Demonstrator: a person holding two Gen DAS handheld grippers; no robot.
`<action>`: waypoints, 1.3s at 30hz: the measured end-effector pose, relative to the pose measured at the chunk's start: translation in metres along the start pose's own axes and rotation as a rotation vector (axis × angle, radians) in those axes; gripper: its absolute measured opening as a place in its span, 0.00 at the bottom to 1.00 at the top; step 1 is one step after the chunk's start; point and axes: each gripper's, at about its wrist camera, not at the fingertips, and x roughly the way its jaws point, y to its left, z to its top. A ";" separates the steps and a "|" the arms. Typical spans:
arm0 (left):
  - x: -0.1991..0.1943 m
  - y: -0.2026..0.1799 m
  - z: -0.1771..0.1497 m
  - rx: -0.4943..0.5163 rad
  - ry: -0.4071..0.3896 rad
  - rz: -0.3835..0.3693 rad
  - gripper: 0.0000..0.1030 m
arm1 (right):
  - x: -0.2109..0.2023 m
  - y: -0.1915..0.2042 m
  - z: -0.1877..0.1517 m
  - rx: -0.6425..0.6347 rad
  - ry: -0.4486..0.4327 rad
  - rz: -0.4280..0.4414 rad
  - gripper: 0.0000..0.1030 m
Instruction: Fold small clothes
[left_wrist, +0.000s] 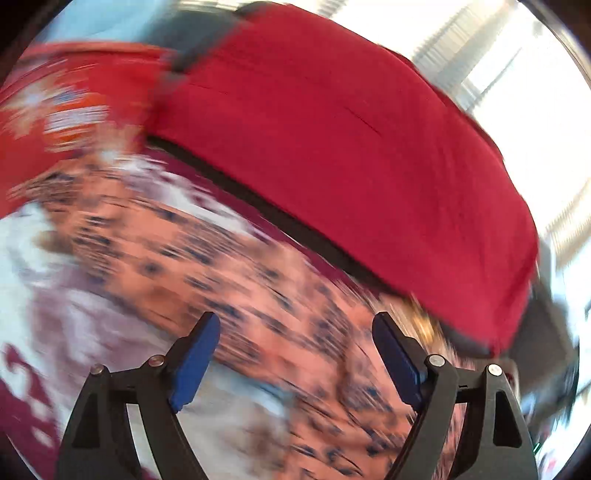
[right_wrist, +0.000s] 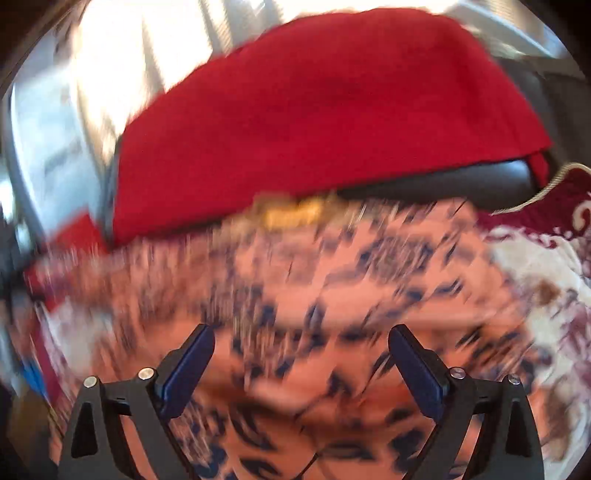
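A pink garment with small dark blue marks (left_wrist: 221, 258) lies spread on a white and maroon patterned cloth; it also fills the lower half of the right wrist view (right_wrist: 332, 314). Both views are blurred by motion. My left gripper (left_wrist: 295, 332) is open and empty just above the pink garment. My right gripper (right_wrist: 301, 347) is open and empty above the same garment, where a fold or crease runs below the fingers. A plain red cloth (left_wrist: 351, 147) lies beyond the garment over a dark edge, and shows in the right wrist view (right_wrist: 314, 122) too.
The white and maroon patterned cloth (right_wrist: 535, 258) covers the surface under the garment. A red item with orange and white print (left_wrist: 74, 110) lies at the far left. A dark padded edge (right_wrist: 461, 181) runs under the red cloth. Bright windows are behind.
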 end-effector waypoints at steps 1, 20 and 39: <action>-0.004 0.035 0.016 -0.084 -0.032 0.041 0.82 | 0.010 0.002 -0.006 0.001 0.047 0.005 0.94; -0.003 0.207 0.062 -0.491 -0.071 0.155 0.65 | 0.020 -0.009 -0.005 0.036 0.071 0.035 0.96; -0.051 0.018 0.077 0.067 -0.165 0.278 0.06 | 0.014 -0.014 -0.008 0.083 0.041 0.067 0.96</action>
